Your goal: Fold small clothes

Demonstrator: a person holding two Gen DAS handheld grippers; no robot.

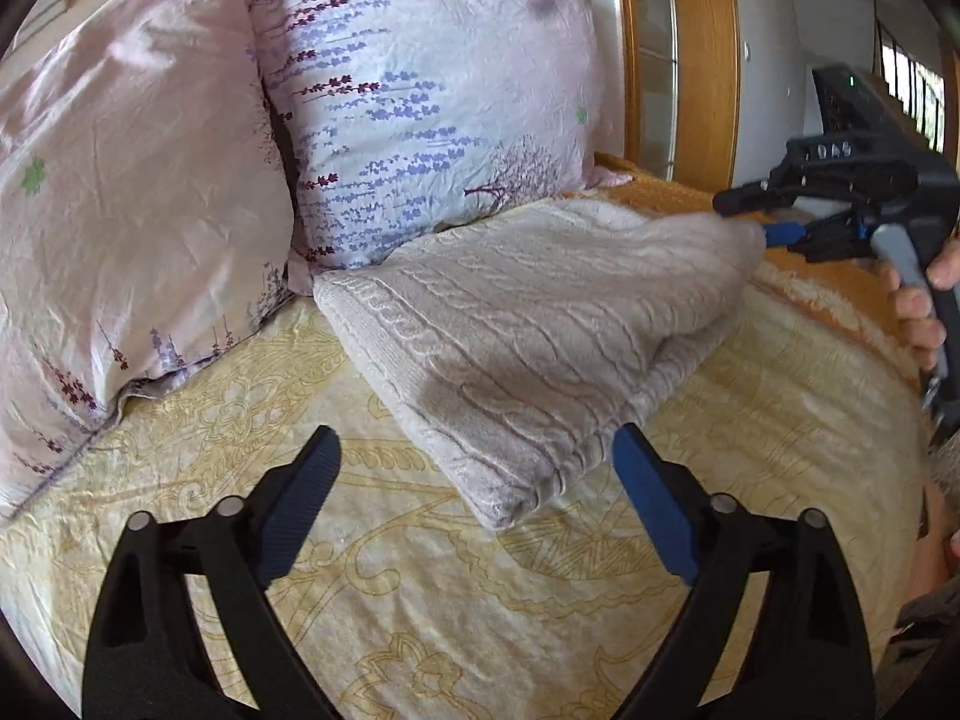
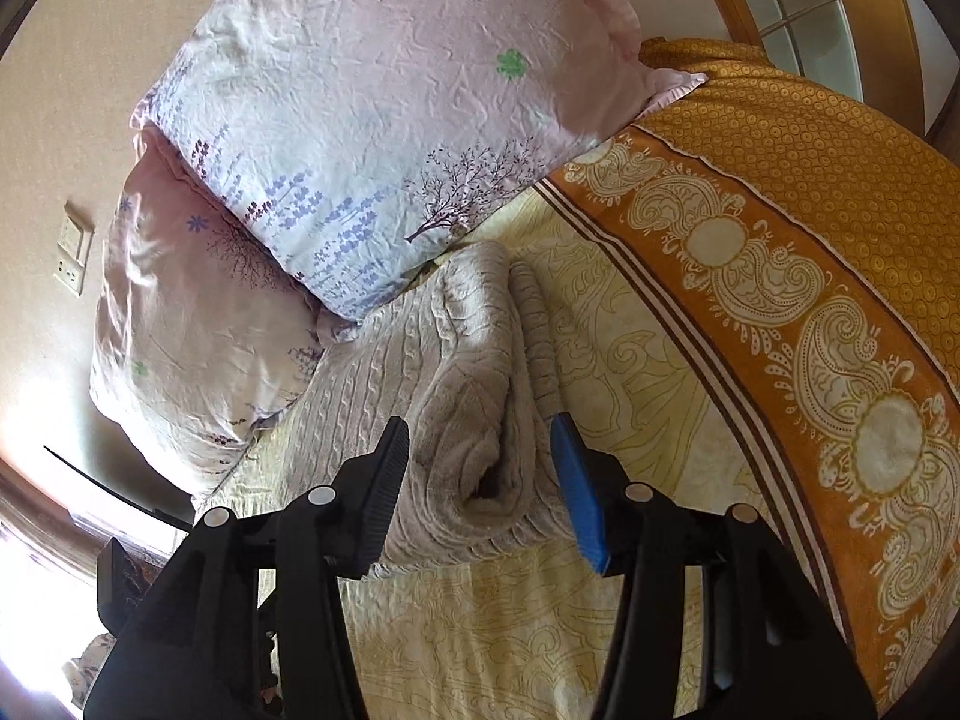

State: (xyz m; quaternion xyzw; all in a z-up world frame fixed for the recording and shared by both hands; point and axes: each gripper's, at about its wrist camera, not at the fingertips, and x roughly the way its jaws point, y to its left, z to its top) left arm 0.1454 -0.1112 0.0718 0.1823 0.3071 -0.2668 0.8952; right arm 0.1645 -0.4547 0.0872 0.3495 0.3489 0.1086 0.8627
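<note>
A pale grey cable-knit garment [image 1: 528,324] lies folded on the yellow patterned bed sheet [image 1: 420,600], its far edge against the pillows. My left gripper [image 1: 474,450] is open and empty, its jaws wide apart just short of the garment's near corner. My right gripper [image 2: 480,438] is open, its jaws straddling the garment's thick folded end [image 2: 474,420] without closing on it. In the left wrist view the right gripper [image 1: 756,216] sits at the garment's far right end, held by a hand.
Two pink floral pillows [image 1: 420,90] [image 1: 120,210] lean at the head of the bed. An orange patterned blanket [image 2: 810,276] covers the bed's right side. A wooden-framed door [image 1: 702,60] stands behind. A wall socket [image 2: 72,258] is on the left wall.
</note>
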